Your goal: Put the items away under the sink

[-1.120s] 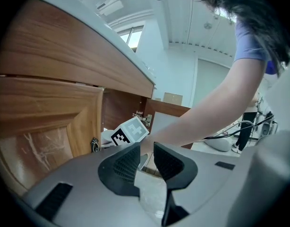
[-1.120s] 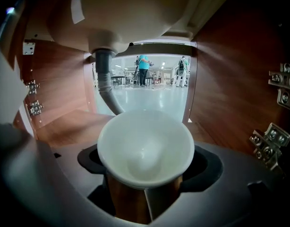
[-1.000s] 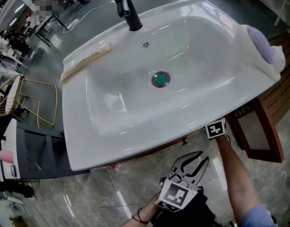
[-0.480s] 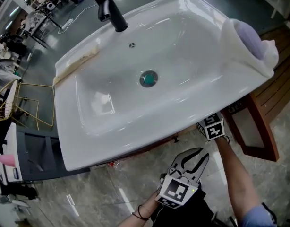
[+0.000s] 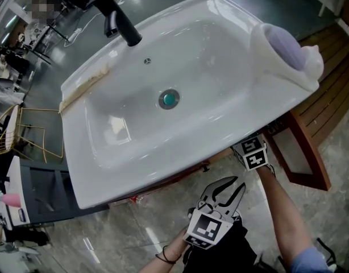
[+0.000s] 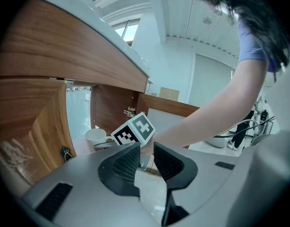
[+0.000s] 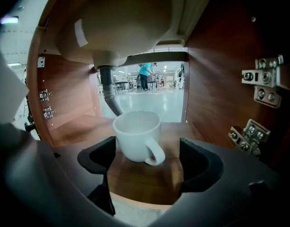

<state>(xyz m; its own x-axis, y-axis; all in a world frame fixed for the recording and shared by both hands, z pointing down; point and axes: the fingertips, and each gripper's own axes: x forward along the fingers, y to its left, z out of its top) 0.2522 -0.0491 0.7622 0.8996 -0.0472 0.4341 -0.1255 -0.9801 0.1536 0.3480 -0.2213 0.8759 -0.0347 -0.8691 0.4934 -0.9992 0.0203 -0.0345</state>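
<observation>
**Head view.** Sink (image 5: 134, 169), white, with black faucet (image 5: 120, 24) at its back edge. On the sink's right rim: a pale bundle with a lilac top (image 5: 288, 53), make unclear. In front of the sink, low: left gripper (image 5: 224, 189), jaws parted, grasping nothing. The right gripper's marker cube (image 5: 251, 152) shows at the sink's front edge, and its jaws are hidden beneath the sink. Cabinet door (image 5: 302, 152) stands open below the sink's right end.

**Left gripper view.** Jaws a narrow gap apart, empty. Under the sink, a white mug (image 6: 95, 137) is partly covered by the marker cube.

**Right gripper view.** Right gripper (image 7: 147, 167) is released, jaws spread wide. The mug stands upright on the cabinet floor under the sink, just ahead between the jaw tips, handle toward the camera. Contact with the left jaw cannot be settled. Drain pipe (image 7: 107, 91) is behind it.

**Step, as judged.** Mug placed. Next comes a straight withdrawal, clear of the handle. The bundle likely remains to stow.
</observation>
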